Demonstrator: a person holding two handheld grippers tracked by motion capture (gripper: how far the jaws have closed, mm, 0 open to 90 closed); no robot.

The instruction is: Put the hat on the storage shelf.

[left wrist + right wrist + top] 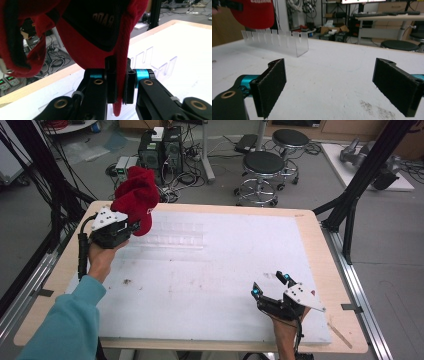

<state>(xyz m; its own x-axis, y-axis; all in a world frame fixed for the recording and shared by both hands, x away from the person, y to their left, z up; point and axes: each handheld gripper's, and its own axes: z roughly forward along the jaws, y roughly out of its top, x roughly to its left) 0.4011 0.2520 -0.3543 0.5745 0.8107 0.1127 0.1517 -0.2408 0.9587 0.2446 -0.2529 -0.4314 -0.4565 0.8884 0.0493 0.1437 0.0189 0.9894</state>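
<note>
Fabric of the red cap (136,199) sits pinched in the left claw (120,82) above the clear rack (172,234); that thin hold could slip. Right claw (270,284) gapes wide, nearer the person than the rack.

Grey floor, two black stools (264,164), computer towers (160,147) with tangled cables.
</note>
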